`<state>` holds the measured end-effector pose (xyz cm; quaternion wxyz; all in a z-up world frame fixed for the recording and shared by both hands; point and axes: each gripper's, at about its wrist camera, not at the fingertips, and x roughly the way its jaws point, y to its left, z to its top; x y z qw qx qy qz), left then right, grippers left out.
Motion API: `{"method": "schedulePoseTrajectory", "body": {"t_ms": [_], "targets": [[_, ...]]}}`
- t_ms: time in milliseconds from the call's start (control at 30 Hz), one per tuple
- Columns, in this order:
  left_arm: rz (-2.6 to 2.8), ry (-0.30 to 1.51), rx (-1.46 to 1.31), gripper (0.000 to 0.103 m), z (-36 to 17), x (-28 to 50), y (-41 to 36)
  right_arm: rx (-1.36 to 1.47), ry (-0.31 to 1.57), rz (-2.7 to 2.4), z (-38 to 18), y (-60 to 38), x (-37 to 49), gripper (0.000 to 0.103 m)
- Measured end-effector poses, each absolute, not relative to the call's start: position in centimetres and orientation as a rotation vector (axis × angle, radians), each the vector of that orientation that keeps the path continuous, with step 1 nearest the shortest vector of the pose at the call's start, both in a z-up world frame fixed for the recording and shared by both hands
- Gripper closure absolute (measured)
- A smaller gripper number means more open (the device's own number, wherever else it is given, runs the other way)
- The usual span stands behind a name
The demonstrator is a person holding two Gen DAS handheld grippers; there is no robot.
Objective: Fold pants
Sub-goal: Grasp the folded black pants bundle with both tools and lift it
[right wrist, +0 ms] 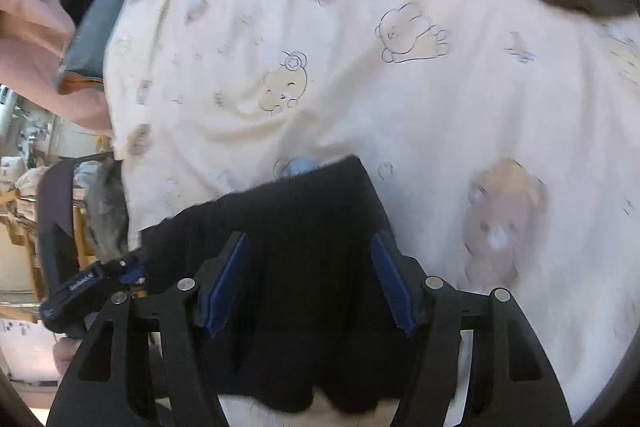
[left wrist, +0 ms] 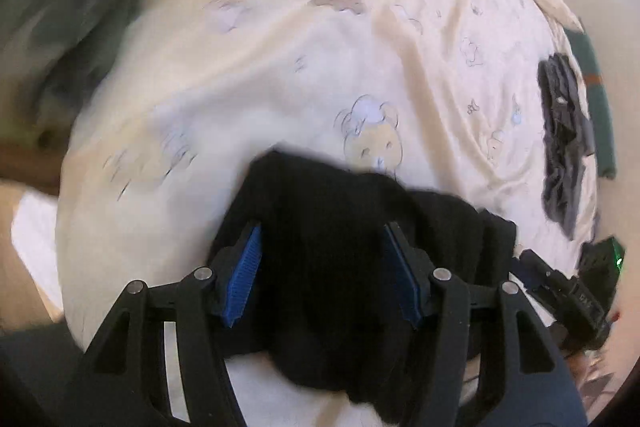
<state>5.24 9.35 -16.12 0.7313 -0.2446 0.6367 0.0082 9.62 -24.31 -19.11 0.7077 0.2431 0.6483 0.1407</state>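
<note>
So, both hand-held grippers are hanging over the bed w/ the black pants between them. The left hand-held gripper is standing wide open, blue pads far apart, and the dark cloth is lying in the gap, but the pads aren't pinching it. The right hand-held gripper is looking the same: wide open, black cloth bunched in the gap, nothing squeezed. The pants are sitting on the cream bear bed sheet, close to the near edge of the bed, right under both cameras.

What could be going wrong from here:

- Pads are open, so if either hand is lifting now, the cloth is prob. just sliding out and dropping back in a lump.
- The cloth is looking thick and bunched. A pinch could be grabbing too many layers, or only the top one, and then the fold is coming out crooked.
- The sheet is soft and wrinkly. A low pinch could be catching the sheet too and pulling it up w/ the pants.
- The pants are near the bed edge, so a tug toward the person could be dragging them off.
- Pics are blurry, so I can't tell which part of the pants each side is over. If the two sides aren't matching, the edges aren't lining up.
- A gray pile of clothes is lying well apart, so no trouble there.
</note>
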Motion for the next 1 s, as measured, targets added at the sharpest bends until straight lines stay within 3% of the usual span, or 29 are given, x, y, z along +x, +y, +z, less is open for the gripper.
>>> {"method": "schedulePoseTrajectory", "body": {"t_ms": [33, 67, 100, 133, 367, 467, 500, 533, 667, 767, 933, 1000], "targets": [[0.025, 1.385, -0.493, 0.068, -16.3, 6.0, 8.8, 0.527, 1.436, 0.331, -19.5, -23.8, 10.1, 0.076], [0.012, 1.372, -0.467, 0.086, -16.5, 6.4, 8.4, 0.502, 1.432, 0.339, -19.4, -23.4, 10.4, 0.102], [-0.010, 1.388, -0.435, 0.097, -16.7, 6.5, 8.2, 0.466, 1.410, 0.345, -19.0, -23.2, 10.6, 0.102], [-0.009, 1.372, -0.419, 0.098, -16.5, 6.5, 8.3, 0.406, 1.365, 0.352, -18.0, -22.9, 10.9, 0.102], [0.021, 1.247, -0.506, 0.099, -14.3, 8.0, 12.6, 0.421, 1.292, 0.247, -17.9, -26.7, 14.0, 0.103], [0.071, 1.281, -0.576, 0.091, -15.5, 7.8, 14.0, 0.499, 1.322, 0.181, -19.6, -28.8, 13.9, 0.103], [0.095, 1.318, -0.579, 0.075, -16.2, 8.4, 13.9, 0.542, 1.329, 0.185, -19.6, -29.4, 13.6, 0.098], [0.107, 1.319, -0.566, 0.065, -15.9, 8.2, 13.9, 0.524, 1.311, 0.163, -18.8, -29.7, 13.2, 0.097], [0.074, 1.179, -0.453, 0.065, -11.7, 6.4, 12.4, 0.520, 1.247, 0.327, -14.5, -27.4, 11.1, 0.097], [-0.132, 1.201, -0.413, 0.065, -11.2, 5.8, 7.6, 0.454, 1.266, 0.528, -13.2, -22.0, 8.6, 0.097], [-0.184, 1.429, -0.233, 0.065, -17.2, 4.5, 3.0, 0.292, 1.514, 0.596, -19.2, -15.6, 5.2, 0.101], [-0.179, 1.455, -0.179, 0.068, -18.2, 3.3, 3.8, 0.215, 1.526, 0.527, -20.5, -16.3, 4.7, 0.102]]}}
